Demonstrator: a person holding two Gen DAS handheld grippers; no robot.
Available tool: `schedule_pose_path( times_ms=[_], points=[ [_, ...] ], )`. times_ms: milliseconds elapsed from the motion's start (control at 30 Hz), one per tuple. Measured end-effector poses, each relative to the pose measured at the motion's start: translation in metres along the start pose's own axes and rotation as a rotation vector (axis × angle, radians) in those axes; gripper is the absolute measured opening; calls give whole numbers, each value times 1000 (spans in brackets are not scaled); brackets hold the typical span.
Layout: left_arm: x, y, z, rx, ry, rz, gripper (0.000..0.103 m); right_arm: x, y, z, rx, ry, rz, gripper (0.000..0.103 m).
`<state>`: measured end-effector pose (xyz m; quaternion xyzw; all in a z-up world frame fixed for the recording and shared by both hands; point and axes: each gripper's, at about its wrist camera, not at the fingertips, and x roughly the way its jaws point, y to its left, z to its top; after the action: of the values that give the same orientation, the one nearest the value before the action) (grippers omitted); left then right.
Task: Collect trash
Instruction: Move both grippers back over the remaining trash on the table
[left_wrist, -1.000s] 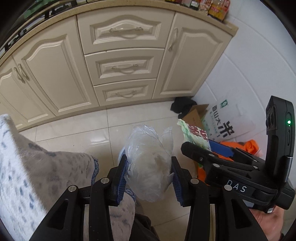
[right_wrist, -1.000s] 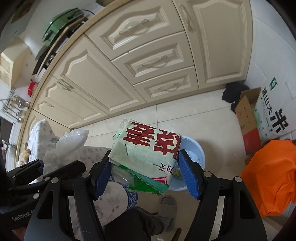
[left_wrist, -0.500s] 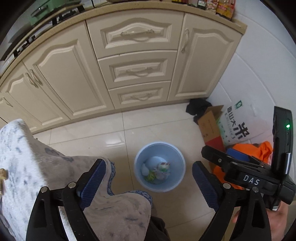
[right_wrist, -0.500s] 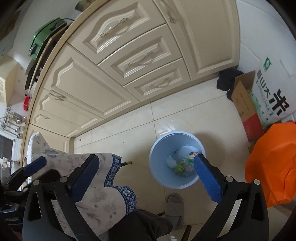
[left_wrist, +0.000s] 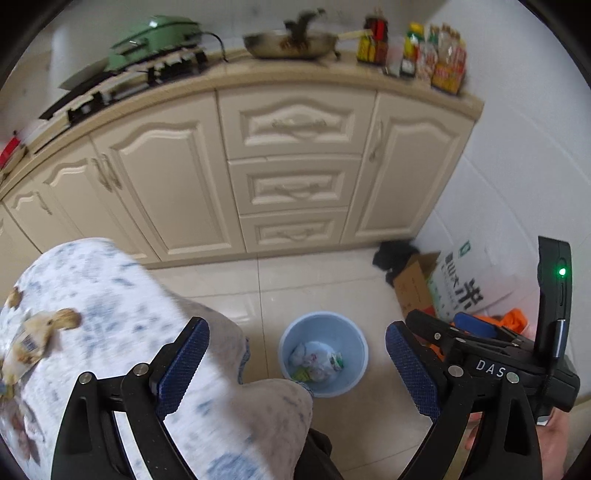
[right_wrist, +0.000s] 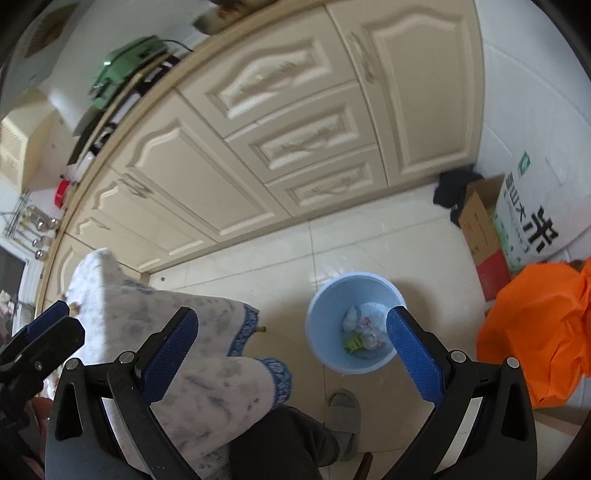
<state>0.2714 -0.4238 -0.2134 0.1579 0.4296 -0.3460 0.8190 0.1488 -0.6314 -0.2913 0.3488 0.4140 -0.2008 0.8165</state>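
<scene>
Left tongs (left_wrist: 297, 360): released, blue pads spread wide, nothing between them; the jaws have just been opening. Right tongs (right_wrist: 291, 354): likewise released and empty, jaws having just been opening; the same tool appears at the right edge of the left wrist view with a green light lit on its upright part.

Directly below both tools: a patterned cloth (left_wrist: 122, 295) draped over a bench, its blue-trimmed edge hanging near the floor. On the cloth at the far left of the left wrist view lies a snack wrapper (left_wrist: 27, 341), blurred.

On the tiled floor just past the cloth edge stands a light blue bin (right_wrist: 321, 314), upright. Collected trash (right_wrist: 360, 328) sits in its bottom: white crumpled plastic, a piece with red print and a green scrap. A grey slipper (right_wrist: 345, 410) lies just in front of the bin.

To the right, near the wall: an orange bag (right_wrist: 535, 332), an open cardboard box (right_wrist: 480, 225), a white sack with dark lettering (right_wrist: 532, 218) and a dark bundle (right_wrist: 452, 186) in the corner.

Beyond: cream cabinets (left_wrist: 291, 184) with three drawers, closed. On top, a green appliance (left_wrist: 155, 37), a pan (left_wrist: 291, 42) and jars (left_wrist: 417, 55)
</scene>
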Motion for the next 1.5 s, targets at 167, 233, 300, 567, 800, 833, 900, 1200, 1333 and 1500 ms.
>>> schedule_pose_path(
  times_ms=[167,233,300,567,800,833,900,1200,1333,1500],
  points=[
    [-70,32,-30,-56,-94,33,98,-32,44,-4,-82,-56,25,103],
    [-96,44,-42,-77,-127,45,101,-43,65,-7,-121,-74,33,103],
    [-122,53,-57,-88,-158,76,101,-53,86,-11,-160,-85,50,103],
    [-215,88,-121,-191,-256,167,102,-83,169,-32,-319,-131,121,103],
    [-281,108,-164,-262,-326,245,102,-101,238,-57,-455,-169,177,103],
    [-291,111,-170,-271,-337,257,102,-104,250,-62,-478,-173,188,103],
    [-307,115,-181,-293,-357,278,102,-108,268,-70,-514,-182,203,103],
    [-368,139,-237,-425,-423,355,102,-121,336,-109,-668,-204,260,103],
    [-389,148,-271,-480,-441,392,102,-124,363,-127,-733,-208,279,103],
    [-396,164,-295,-540,-417,427,102,-116,388,-146,-795,-191,291,103]
  ],
)
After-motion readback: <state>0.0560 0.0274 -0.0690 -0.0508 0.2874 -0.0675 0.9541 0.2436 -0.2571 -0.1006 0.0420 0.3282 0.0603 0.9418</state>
